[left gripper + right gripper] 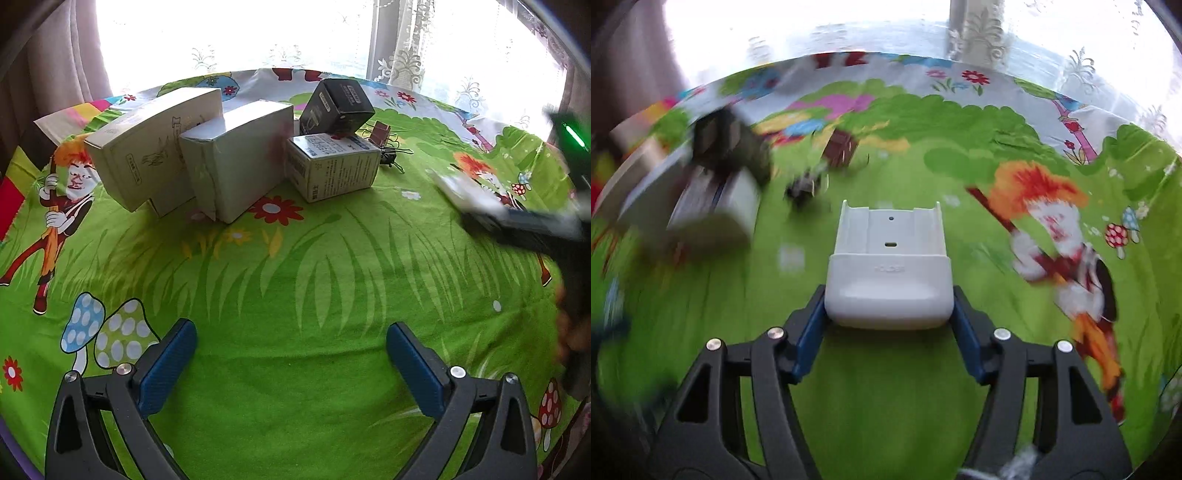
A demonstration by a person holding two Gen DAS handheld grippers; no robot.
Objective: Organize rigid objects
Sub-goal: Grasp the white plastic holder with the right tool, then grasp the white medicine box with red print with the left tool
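Between the right gripper's [888, 291] blue pads sits a white holder [889, 275], clamped at both sides, its embossed word too faint to read. Ahead of the left gripper [291, 365], wide open and empty, stand boxes [334, 166] with unreadable print.

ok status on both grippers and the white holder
Left gripper open, empty. Right gripper shut on white holder. Boxes and binder clips grouped far left, path clear.

Daylight floods in from the far window [240, 33], blown out white; edges bend fisheye-style; right-wrist view's left side is motion-blurred.
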